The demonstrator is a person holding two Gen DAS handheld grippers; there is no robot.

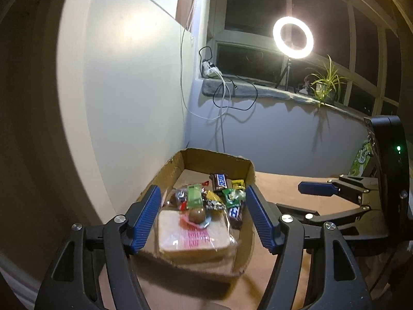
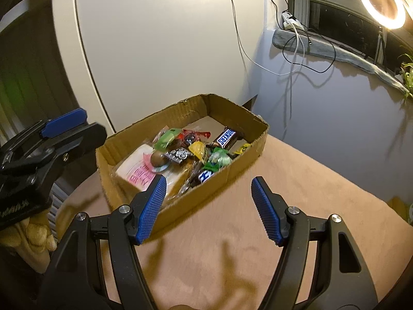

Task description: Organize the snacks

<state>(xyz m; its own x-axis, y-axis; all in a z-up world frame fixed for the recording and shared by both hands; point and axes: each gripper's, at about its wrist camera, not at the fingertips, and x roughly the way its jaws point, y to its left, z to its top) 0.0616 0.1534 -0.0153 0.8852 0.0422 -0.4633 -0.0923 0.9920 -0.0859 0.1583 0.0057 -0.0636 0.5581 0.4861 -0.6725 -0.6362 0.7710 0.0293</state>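
Left gripper (image 1: pixel 204 217): jaws standing apart, nothing clamped; blue pads (image 1: pixel 145 219) flanking the near end of the box as seen from the left wrist, not pressing on it.
Right gripper (image 2: pixel 206 209): jaws standing apart, nothing between them but bare table; sitting at about 6 o'clock from the box in the right wrist view.
Cardboard box (image 2: pixel 180 199): resting on the tan table (image 2: pixel 296 180), open top, long axis running from 8 o'clock to 2 o'clock in the right wrist view.
Snacks: lying in a heap inside the box, toward its near half.
Wrapped bread slice (image 1: pixel 192 240): lying flat at the near end, pink print on the wrapper.
Round chocolate (image 1: pixel 197 215): sitting on the bread wrapper.
Snickers bar (image 2: pixel 227 137): lying at the far side of the heap, toward 1 o'clock.
Green candies (image 2: pixel 215 161): lying mid-heap, beside a yellow one (image 2: pixel 197 148).
Ring light (image 1: pixel 293 37): glowing on the windowsill at 1 o'clock, left wrist view.
Potted plant (image 1: pixel 326 82): standing just right of the light.
Gloved hand (image 2: pixel 33 232): holding the left gripper's body, at 9 o'clock in the right wrist view.
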